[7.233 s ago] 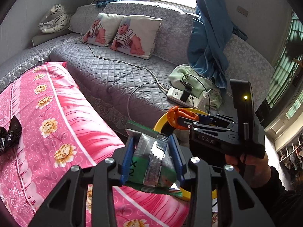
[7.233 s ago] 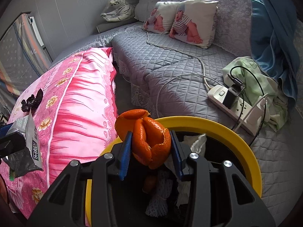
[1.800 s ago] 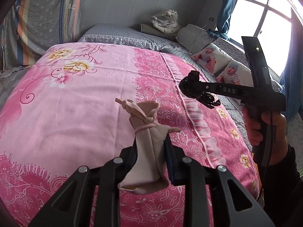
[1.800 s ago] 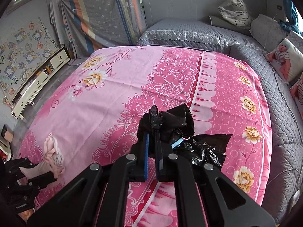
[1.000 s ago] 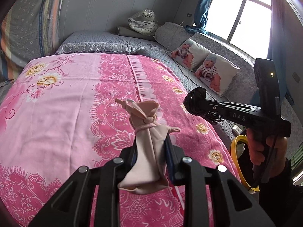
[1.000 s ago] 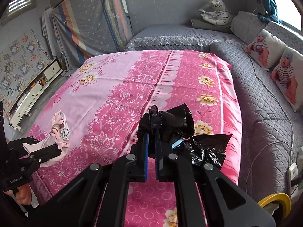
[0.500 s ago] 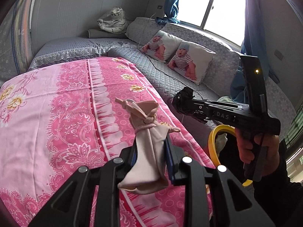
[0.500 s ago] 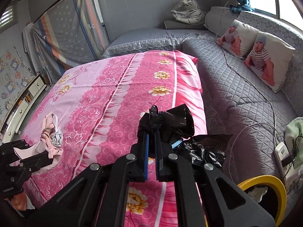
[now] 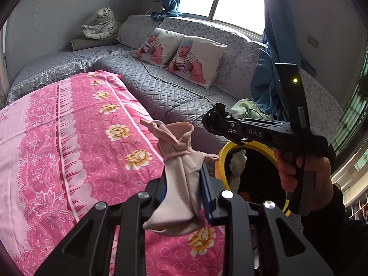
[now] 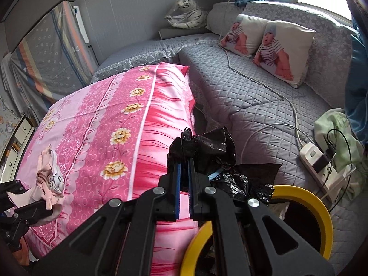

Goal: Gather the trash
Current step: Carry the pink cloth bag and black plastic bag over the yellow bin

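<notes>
My left gripper (image 9: 184, 179) is shut on a knotted pale pink bag (image 9: 179, 177), held above the edge of the pink flowered bedspread (image 9: 69, 151). My right gripper (image 10: 184, 179) is shut on a crumpled black plastic bag (image 10: 214, 151); it shows in the left wrist view (image 9: 215, 120) just above the bin's far rim. The yellow-rimmed black trash bin (image 9: 222, 158) stands between the bed and the grey couch, with white tissue and other trash inside. In the right wrist view the bin (image 10: 324, 216) is right below my fingers, and the pink bag (image 10: 49, 179) is at the far left.
A grey quilted couch (image 10: 241, 87) carries two baby-print pillows (image 10: 283, 50), a white power strip (image 10: 315, 158) with cables, and a green cloth (image 10: 333, 124). A plush tiger (image 9: 101, 25) sits at the back. A blue curtain (image 9: 276, 53) hangs at the right.
Both grippers have swung right from over the bed toward the bin, each keeping its bag. The bin has come into full view under the right gripper.
</notes>
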Motion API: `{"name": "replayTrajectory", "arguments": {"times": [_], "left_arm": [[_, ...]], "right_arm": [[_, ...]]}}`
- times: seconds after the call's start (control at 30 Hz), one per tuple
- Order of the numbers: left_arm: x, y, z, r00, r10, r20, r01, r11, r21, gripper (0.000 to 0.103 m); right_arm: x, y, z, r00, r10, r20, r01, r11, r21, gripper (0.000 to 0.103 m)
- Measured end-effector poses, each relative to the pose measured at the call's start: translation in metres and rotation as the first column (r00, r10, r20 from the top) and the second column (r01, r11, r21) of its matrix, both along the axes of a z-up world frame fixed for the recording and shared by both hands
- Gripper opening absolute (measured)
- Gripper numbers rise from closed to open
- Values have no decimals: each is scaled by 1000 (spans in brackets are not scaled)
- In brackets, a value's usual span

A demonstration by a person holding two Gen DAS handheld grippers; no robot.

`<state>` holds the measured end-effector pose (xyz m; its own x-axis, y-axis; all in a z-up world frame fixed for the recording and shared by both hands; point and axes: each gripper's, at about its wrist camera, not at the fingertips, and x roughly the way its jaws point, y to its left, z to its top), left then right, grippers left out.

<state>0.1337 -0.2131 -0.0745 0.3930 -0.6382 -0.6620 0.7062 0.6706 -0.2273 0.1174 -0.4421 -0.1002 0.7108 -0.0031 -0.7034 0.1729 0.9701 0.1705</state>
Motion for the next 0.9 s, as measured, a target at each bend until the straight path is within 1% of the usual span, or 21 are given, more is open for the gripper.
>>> {"name": "replayTrajectory", "arguments": {"times": [0.33, 0.47, 0.6, 0.73, 0.9], "left_arm": [[-21, -55, -8, 993, -114, -3, 114, 993, 16, 23], [-27, -74, -11, 988, -151, 10, 151, 988, 30, 24], [-34, -97, -18, 981, -196, 7, 195, 980, 45, 24], [-37, -120, -28, 968, -246, -44, 248, 967, 51, 23], [-42, -143, -39, 957, -283, -65, 287, 956, 56, 24]], "right_arm": [[-41, -53, -17, 992, -126, -18, 126, 992, 25, 5], [-53, -70, -25, 985, -168, -30, 169, 985, 35, 5], [-63, -86, -32, 977, -207, -43, 209, 977, 47, 5], [-72, -99, -39, 970, -237, -61, 240, 969, 58, 5], [-81, -112, -48, 962, -259, -83, 265, 961, 76, 5]]}}
